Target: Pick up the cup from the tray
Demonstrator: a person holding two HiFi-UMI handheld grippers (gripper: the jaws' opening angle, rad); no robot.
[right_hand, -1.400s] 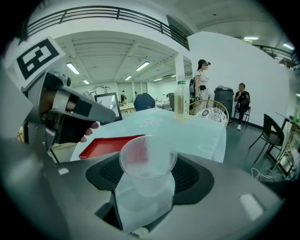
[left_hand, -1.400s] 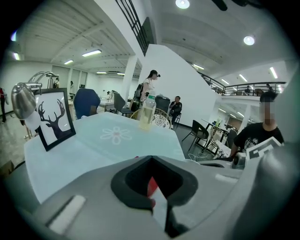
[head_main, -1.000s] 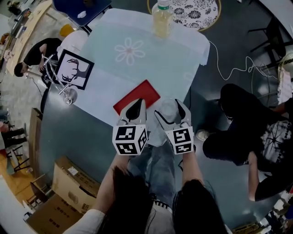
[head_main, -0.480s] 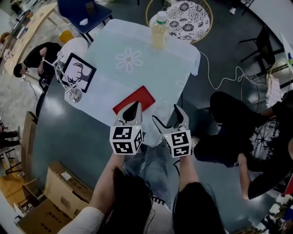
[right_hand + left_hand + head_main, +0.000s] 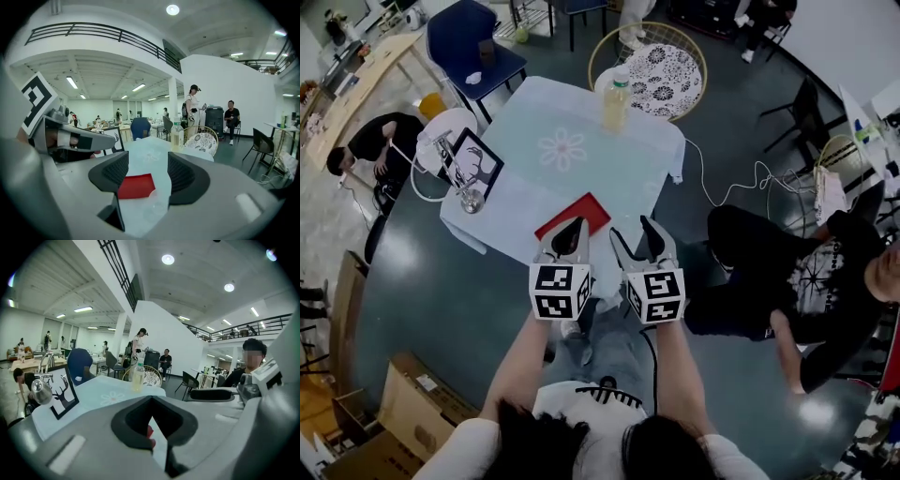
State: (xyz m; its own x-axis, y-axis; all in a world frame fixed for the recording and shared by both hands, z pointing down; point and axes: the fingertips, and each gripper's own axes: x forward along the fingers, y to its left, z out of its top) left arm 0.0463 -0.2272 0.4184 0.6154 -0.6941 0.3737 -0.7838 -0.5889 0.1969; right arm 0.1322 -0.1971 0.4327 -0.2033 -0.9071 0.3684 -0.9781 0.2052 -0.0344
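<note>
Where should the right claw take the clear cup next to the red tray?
Across its side wall, coming in from the near side. The clear cup seems to stand upright on the cloth, round-walled, with the red tray close on its left, so a level pinch suits it. The right claw has just been closing, jaws apart, pads off the cup.

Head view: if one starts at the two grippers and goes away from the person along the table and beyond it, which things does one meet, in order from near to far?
red tray → flower print on the tablecloth → bottle → round chair with a patterned cushion
</note>
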